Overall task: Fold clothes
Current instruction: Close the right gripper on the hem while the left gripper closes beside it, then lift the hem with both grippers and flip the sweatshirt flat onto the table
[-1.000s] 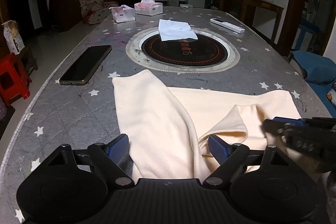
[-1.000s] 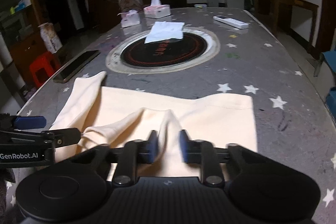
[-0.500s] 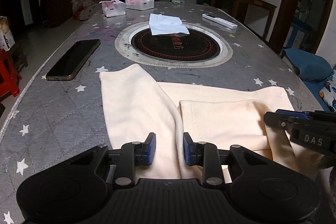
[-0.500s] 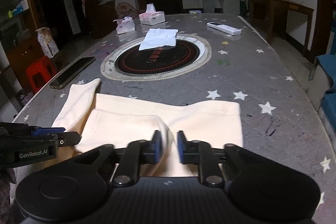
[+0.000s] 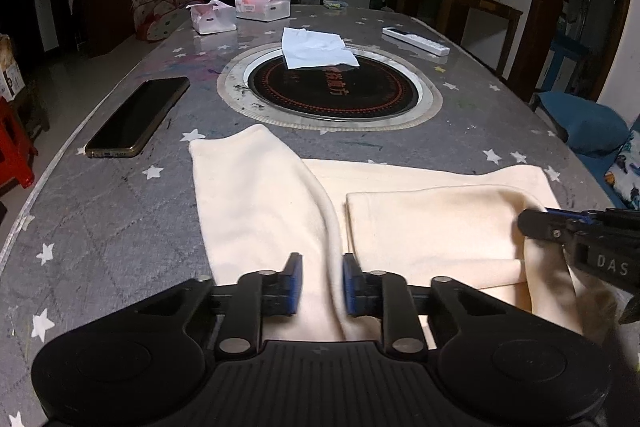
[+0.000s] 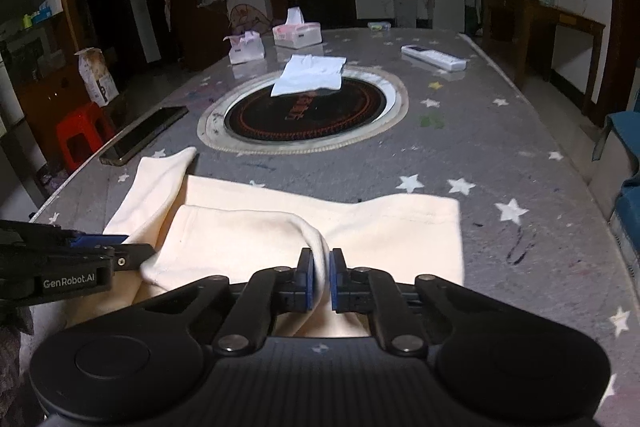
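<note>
A cream garment (image 5: 256, 203) lies on the grey star-patterned table (image 5: 100, 227), with a sleeve folded over its left side and another fold across its middle; it also shows in the right wrist view (image 6: 380, 227). My left gripper (image 5: 321, 281) is shut on a ridge of the garment's near edge. My right gripper (image 6: 321, 277) is shut on a raised fold of the same garment, to the right of the left gripper. Each gripper shows at the edge of the other's view.
A dark phone (image 5: 138, 117) lies left of the garment. A round black hotplate (image 5: 332, 89) with a white folded cloth (image 5: 316, 47) sits beyond it. Two tissue boxes (image 5: 262, 5) and a white remote (image 5: 416, 41) are at the far end. A red stool (image 6: 80, 135) stands left of the table.
The left gripper closed from wide open onto the garment's near edge. The right gripper stayed shut on its fold, and the folded layer was laid flatter across the garment.
</note>
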A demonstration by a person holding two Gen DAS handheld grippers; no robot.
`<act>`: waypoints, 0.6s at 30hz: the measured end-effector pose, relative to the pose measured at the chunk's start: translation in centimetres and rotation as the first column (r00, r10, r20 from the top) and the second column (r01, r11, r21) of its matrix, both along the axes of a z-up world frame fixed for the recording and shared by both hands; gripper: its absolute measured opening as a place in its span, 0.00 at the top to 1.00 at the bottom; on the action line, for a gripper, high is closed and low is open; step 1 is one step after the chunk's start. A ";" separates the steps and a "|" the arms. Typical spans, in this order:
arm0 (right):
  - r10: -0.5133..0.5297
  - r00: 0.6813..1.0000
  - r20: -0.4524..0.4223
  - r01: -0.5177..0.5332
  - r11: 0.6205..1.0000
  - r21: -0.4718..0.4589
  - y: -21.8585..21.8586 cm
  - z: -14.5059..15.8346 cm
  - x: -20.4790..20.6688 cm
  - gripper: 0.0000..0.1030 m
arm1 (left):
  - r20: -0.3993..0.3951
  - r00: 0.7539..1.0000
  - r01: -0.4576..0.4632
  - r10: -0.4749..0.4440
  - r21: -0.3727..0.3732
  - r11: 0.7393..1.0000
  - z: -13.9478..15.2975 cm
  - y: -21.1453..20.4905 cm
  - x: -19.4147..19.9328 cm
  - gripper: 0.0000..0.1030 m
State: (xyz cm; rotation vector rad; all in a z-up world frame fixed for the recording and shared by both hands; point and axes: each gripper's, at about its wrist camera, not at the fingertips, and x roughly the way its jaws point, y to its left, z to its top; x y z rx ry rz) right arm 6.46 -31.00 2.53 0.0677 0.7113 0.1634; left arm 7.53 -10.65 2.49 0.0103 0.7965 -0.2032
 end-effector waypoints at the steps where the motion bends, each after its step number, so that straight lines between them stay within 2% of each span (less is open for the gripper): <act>1: -0.006 1.000 0.007 0.006 1.000 -0.001 -0.1 0.2 -0.3 0.94 | 0.002 1.000 -0.002 0.002 -0.005 1.000 0.1 0.2 -0.2 0.87; 7: -0.032 0.998 0.048 0.032 0.999 -0.011 -0.9 1.8 -2.2 0.94 | 0.034 0.999 -0.022 0.023 -0.034 0.999 1.1 1.5 -2.1 0.94; 12: -0.050 0.995 0.083 0.052 0.998 -0.022 -1.6 3.1 -4.5 0.94 | 0.063 0.997 -0.046 0.050 -0.055 0.997 2.2 2.8 -4.1 0.96; 18: -0.081 0.992 0.102 0.084 0.996 -0.028 -2.6 3.7 -7.2 0.94 | 0.064 0.996 -0.051 0.056 -0.083 0.995 2.7 3.4 -5.6 0.95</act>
